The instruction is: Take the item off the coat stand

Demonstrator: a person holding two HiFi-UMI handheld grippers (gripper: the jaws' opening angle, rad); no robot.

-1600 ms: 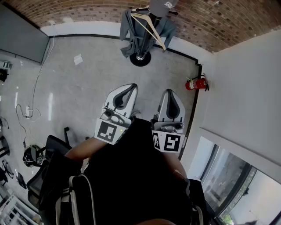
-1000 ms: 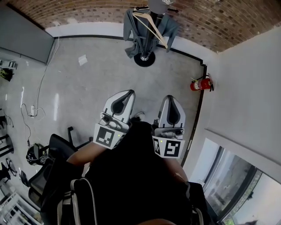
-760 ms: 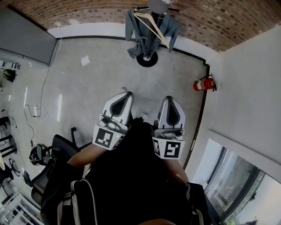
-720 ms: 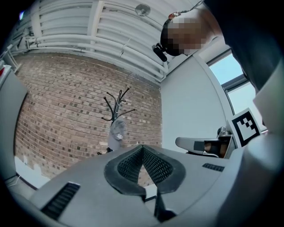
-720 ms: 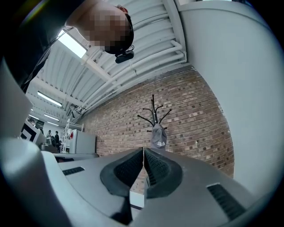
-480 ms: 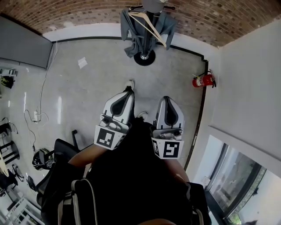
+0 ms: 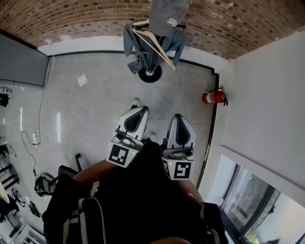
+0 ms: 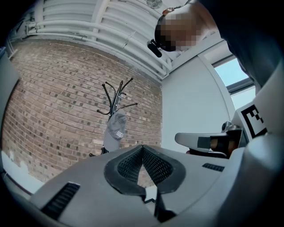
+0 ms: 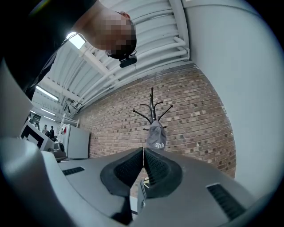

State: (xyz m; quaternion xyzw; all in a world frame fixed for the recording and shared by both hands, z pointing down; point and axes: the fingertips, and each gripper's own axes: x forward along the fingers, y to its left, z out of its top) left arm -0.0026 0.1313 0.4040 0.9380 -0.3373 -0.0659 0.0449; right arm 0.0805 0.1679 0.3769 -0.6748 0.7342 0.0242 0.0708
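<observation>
A black coat stand (image 7: 149,71) stands against the brick wall at the far end of the floor. A grey cap (image 7: 167,14) hangs on its top, above a grey garment (image 7: 135,45) and a wooden hanger (image 7: 153,42). My left gripper (image 7: 139,110) and right gripper (image 7: 177,117) are held side by side near my body, well short of the stand. Both are shut and hold nothing. In the left gripper view the cap (image 8: 116,127) hangs above the closed left gripper (image 8: 142,147). In the right gripper view the cap (image 9: 155,135) sits just over the closed right gripper (image 9: 143,149).
A red fire extinguisher (image 7: 213,96) leans at the white wall on the right. A sheet of paper (image 7: 82,80) and a cable (image 7: 43,107) lie on the grey floor to the left. A grey panel (image 7: 21,62) stands far left, and a black chair (image 7: 71,174) is at the lower left.
The head view has tipped up a little, so more of the cap and stand shows. Both grippers stay shut, side by side in front of me.
</observation>
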